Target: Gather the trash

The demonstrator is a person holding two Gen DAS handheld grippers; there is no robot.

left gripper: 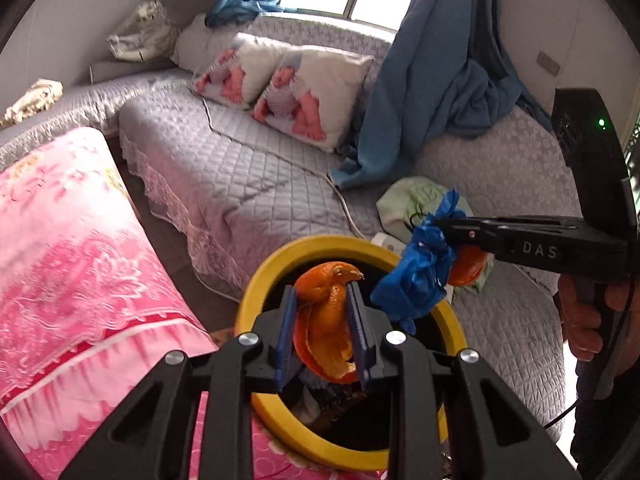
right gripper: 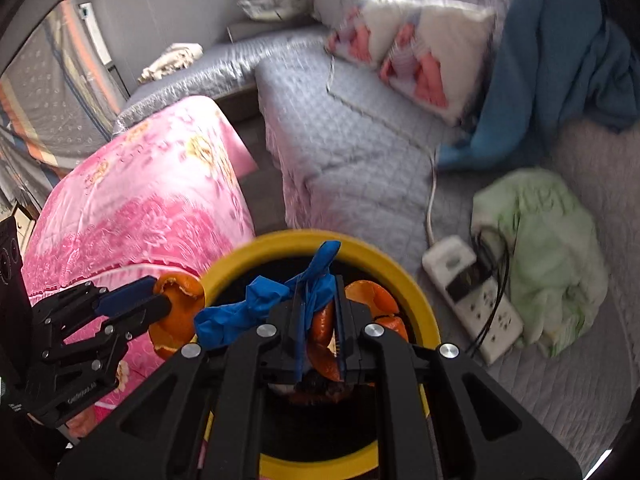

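Note:
A yellow-rimmed bin (left gripper: 280, 412) (right gripper: 416, 300) stands below both grippers. My left gripper (left gripper: 322, 300) is shut on an orange peel (left gripper: 326, 320) and holds it over the bin's opening; it also shows at the left of the right wrist view (right gripper: 160, 304) with its peel (right gripper: 176, 316) at the bin's rim. My right gripper (right gripper: 318, 292) is shut on a crumpled blue glove (right gripper: 256, 308) and an orange peel (right gripper: 324, 344) above the bin. In the left wrist view the right gripper (left gripper: 444, 236) comes in from the right with the glove (left gripper: 420, 272) hanging over the rim.
A grey quilted sofa (left gripper: 224, 152) runs behind the bin, with two pillows (left gripper: 312, 92) and a blue blanket (left gripper: 432, 80). A pink quilt (left gripper: 68, 264) lies left. A white power strip (right gripper: 472, 296) and a green cloth (right gripper: 552, 248) lie on the sofa at right.

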